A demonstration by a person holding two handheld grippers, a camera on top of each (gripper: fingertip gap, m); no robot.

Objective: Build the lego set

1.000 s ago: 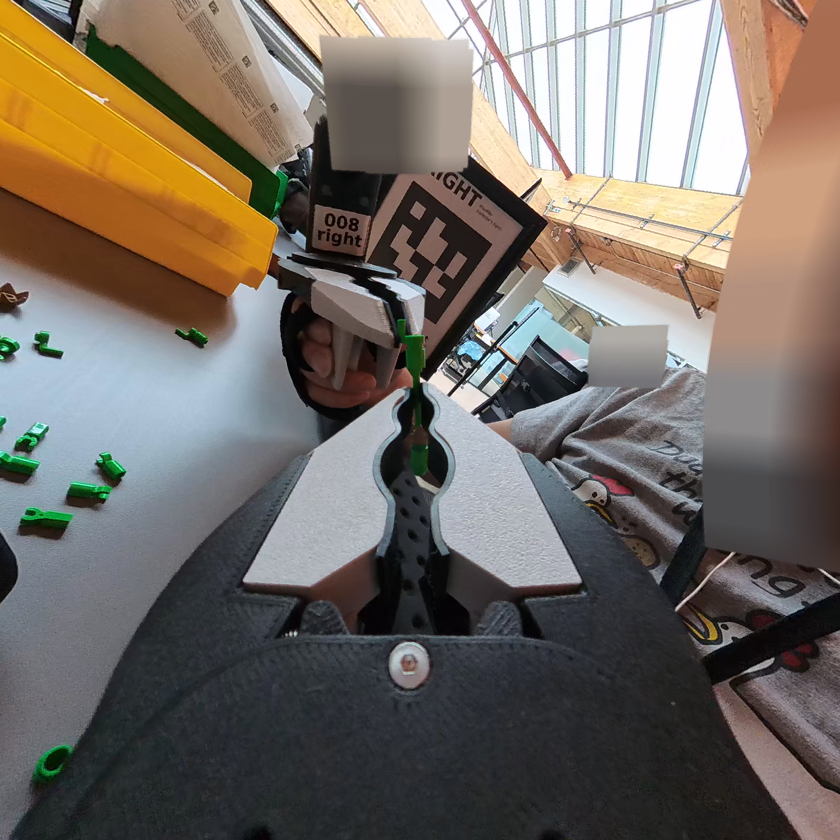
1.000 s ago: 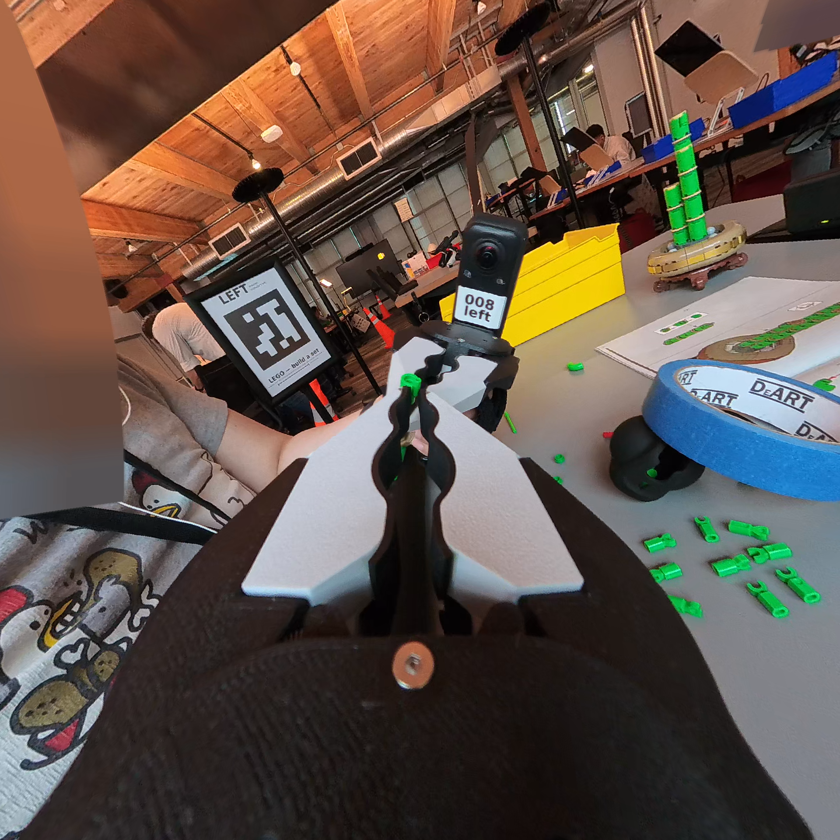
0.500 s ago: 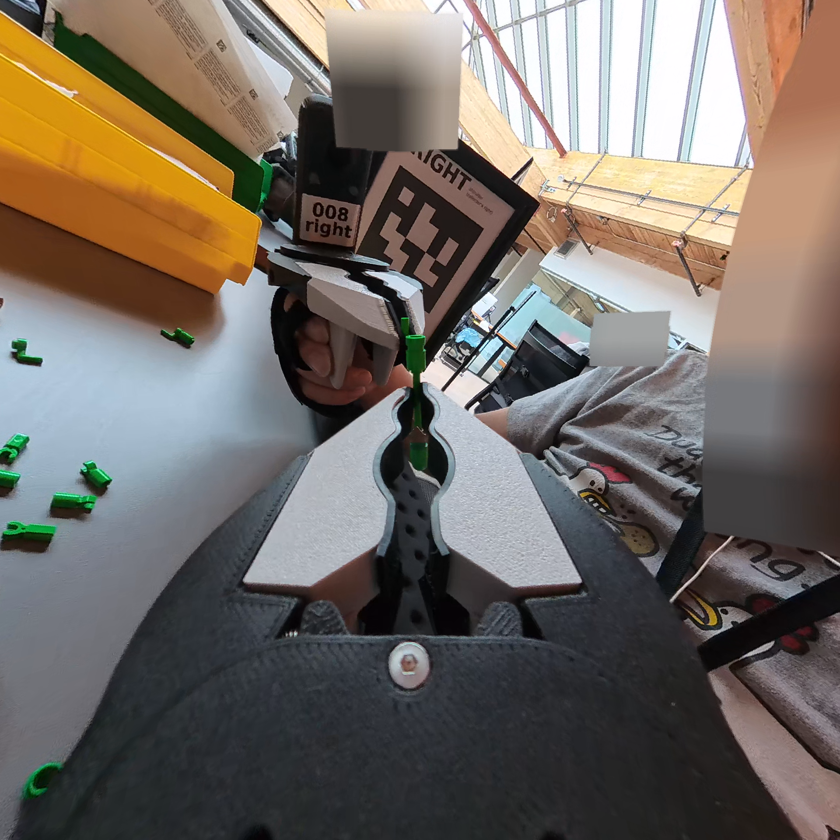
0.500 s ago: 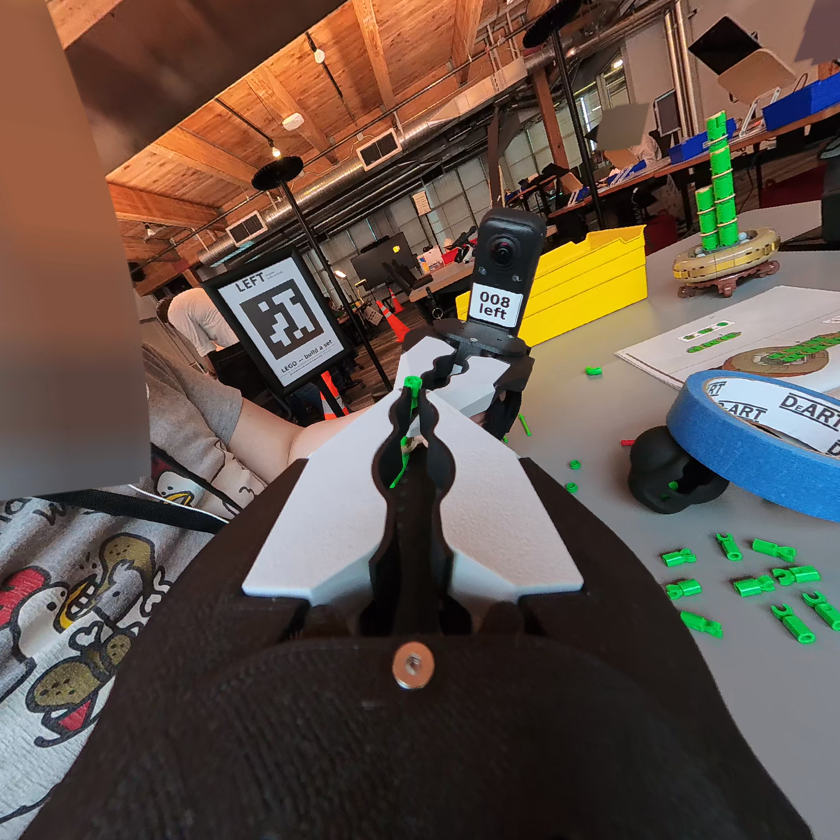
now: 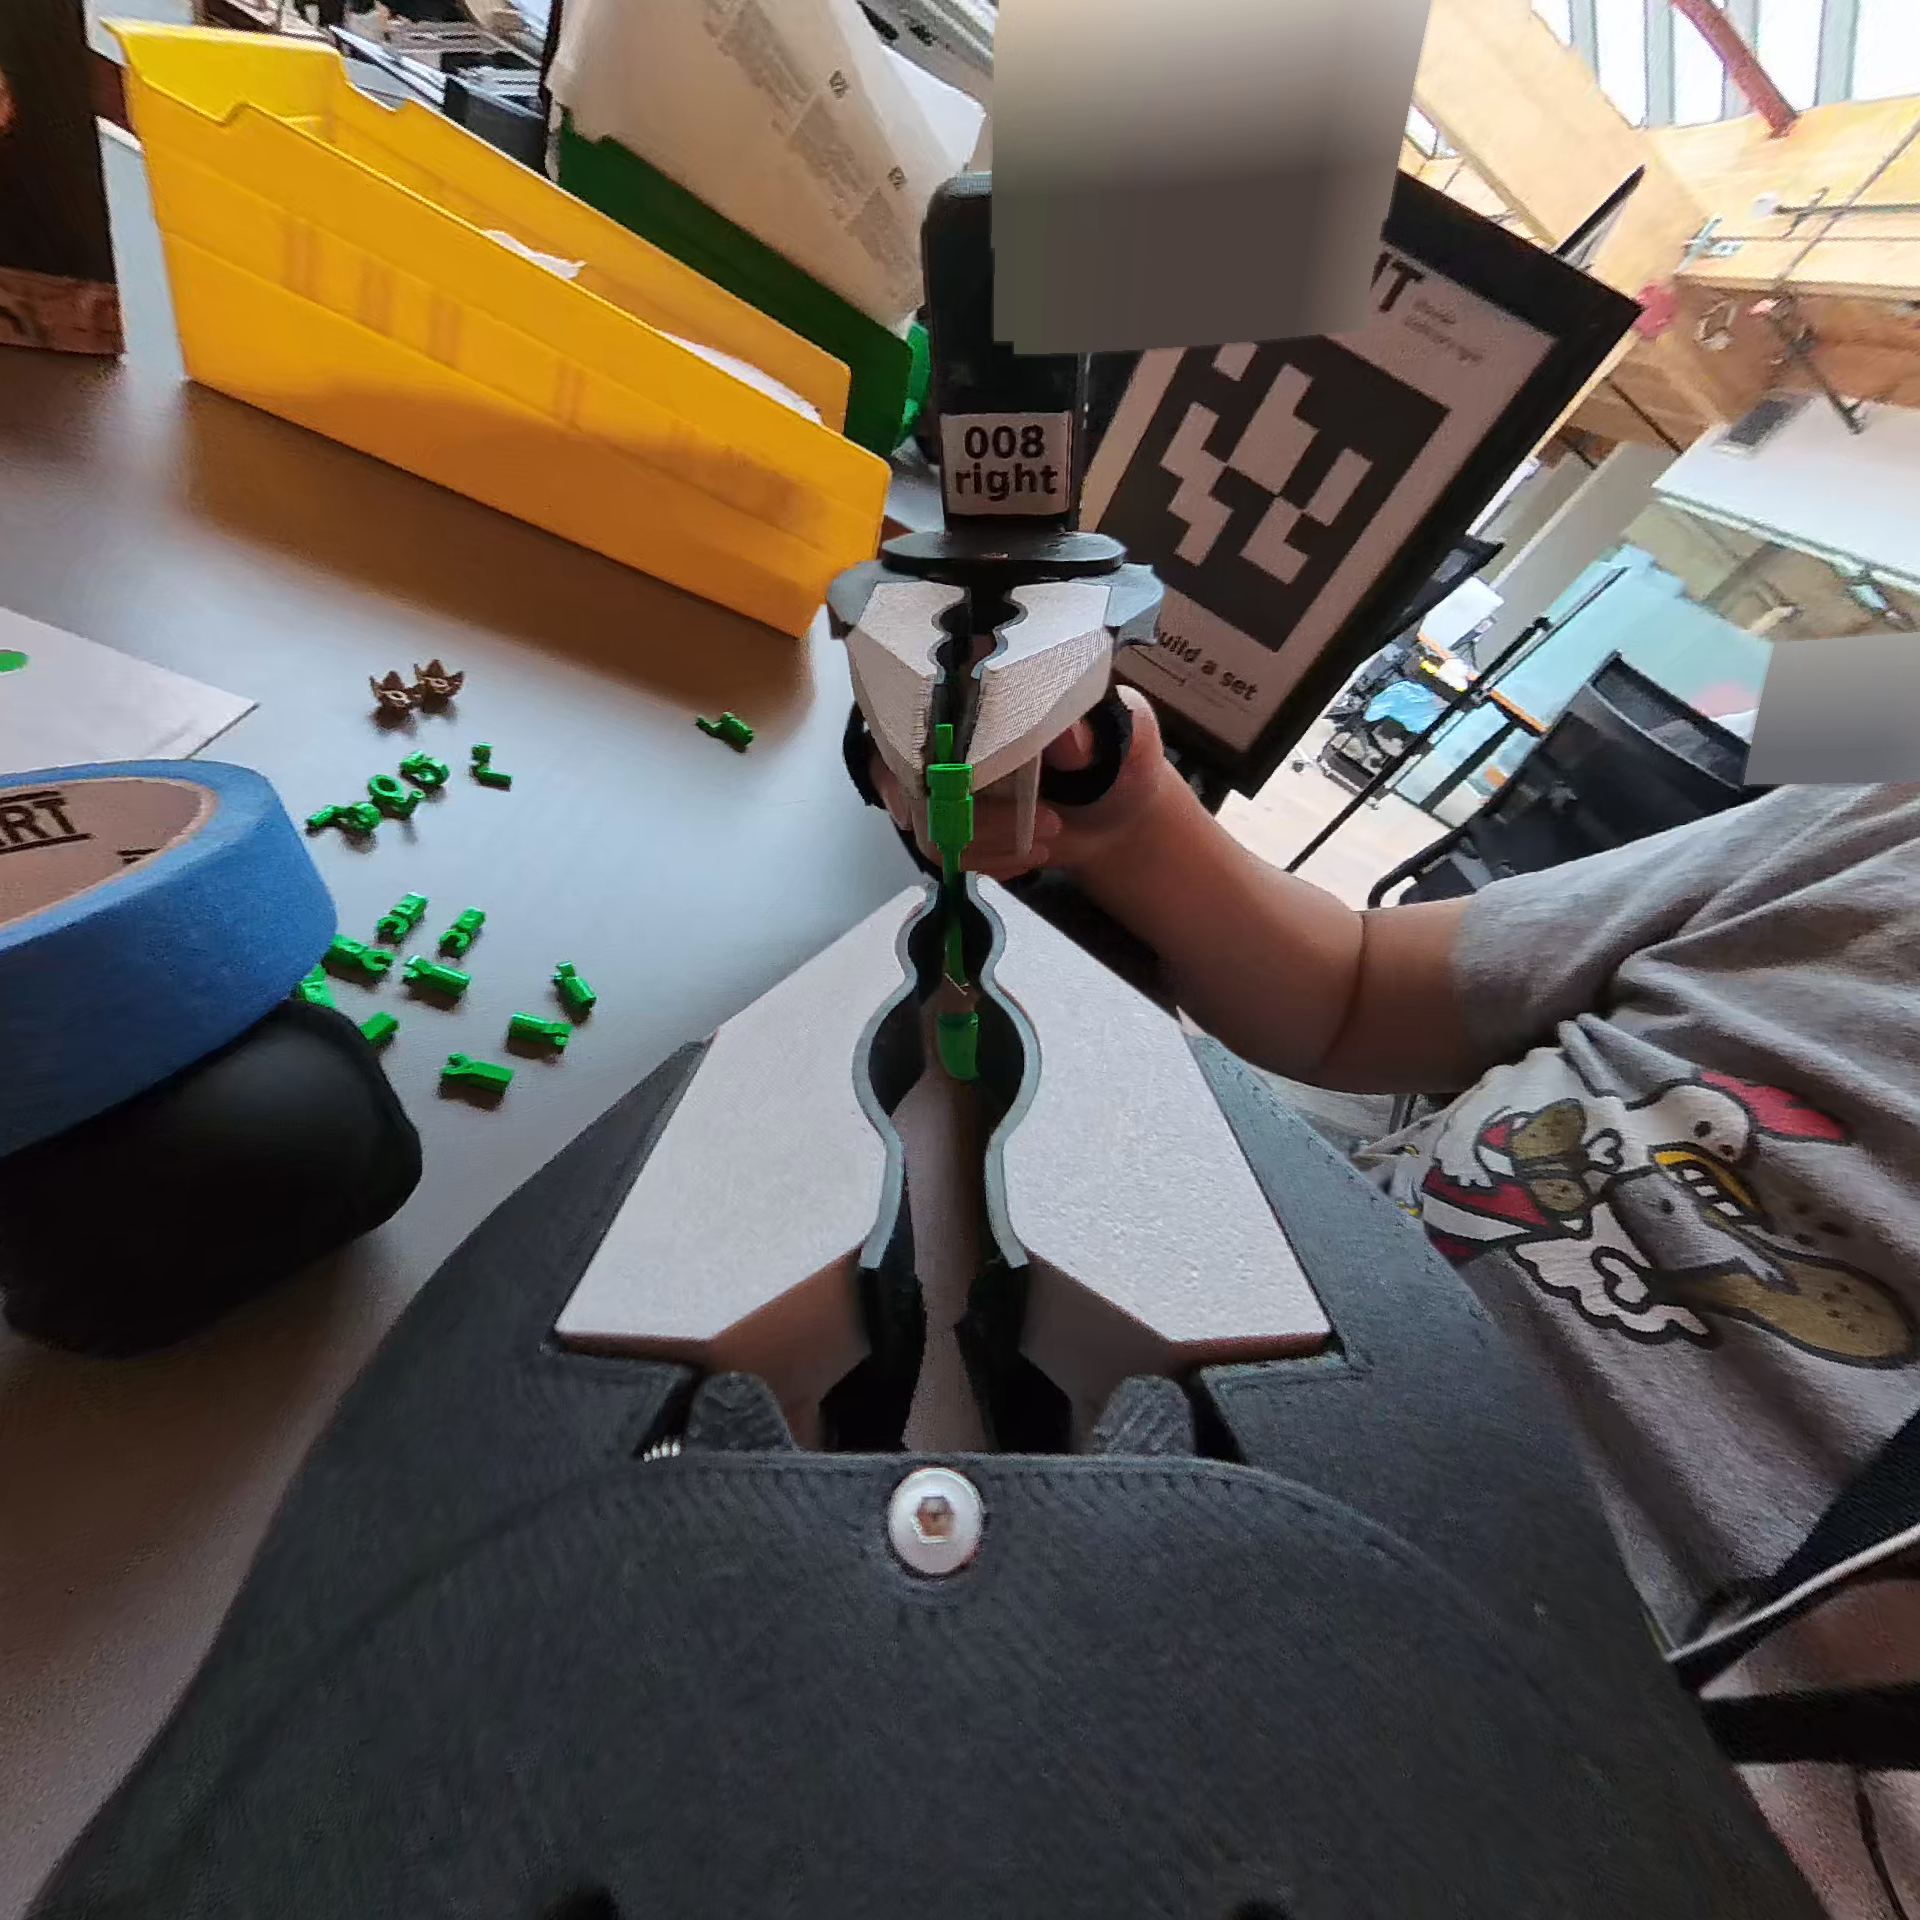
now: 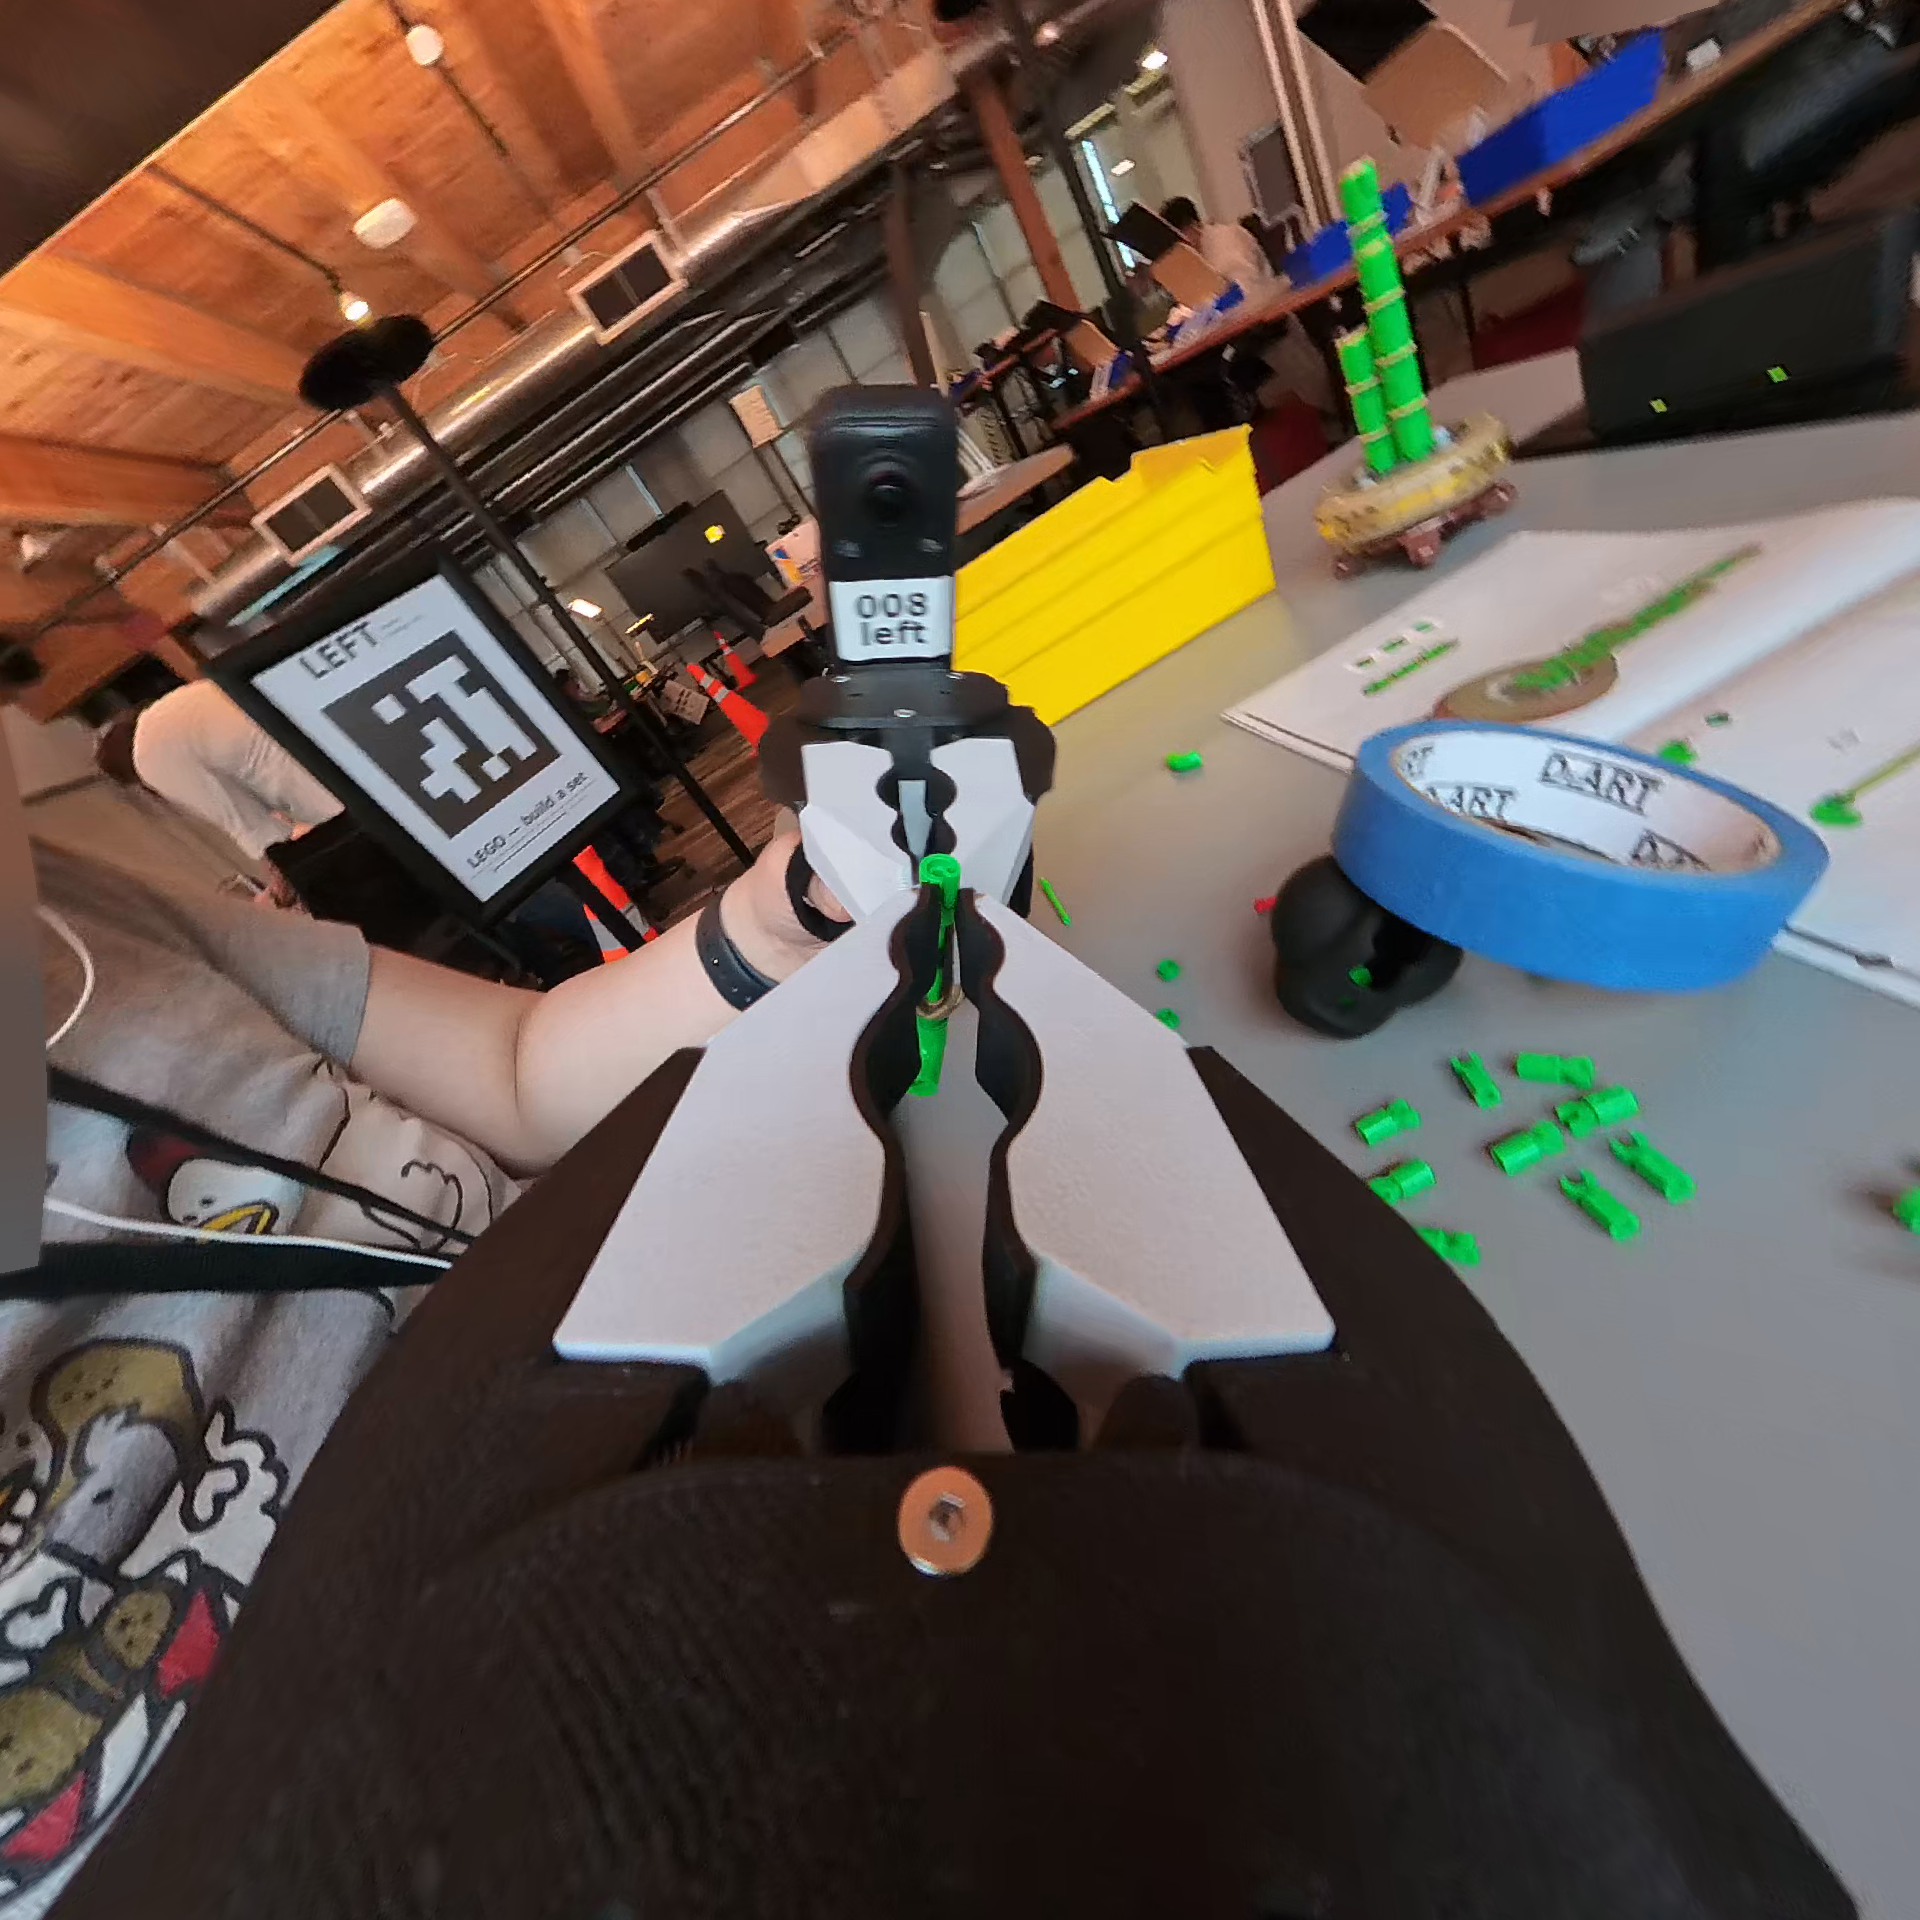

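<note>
While pinched by both tools, green stem [image 5: 950, 940] stands slim, jointed.

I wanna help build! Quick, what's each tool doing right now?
Left tool: closed on a thin green plastic lego stem.
Right tool: closed on the same stem, at its other end.

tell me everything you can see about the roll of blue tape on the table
The wide blue masking-tape roll looks papery, with a printed white core showing inside in the right wrist view. It lies tilted, one side propped on a rounded black object, the other on the white instruction sheet. Small green lego pieces lie scattered beside it. No gripper touches it.
</note>
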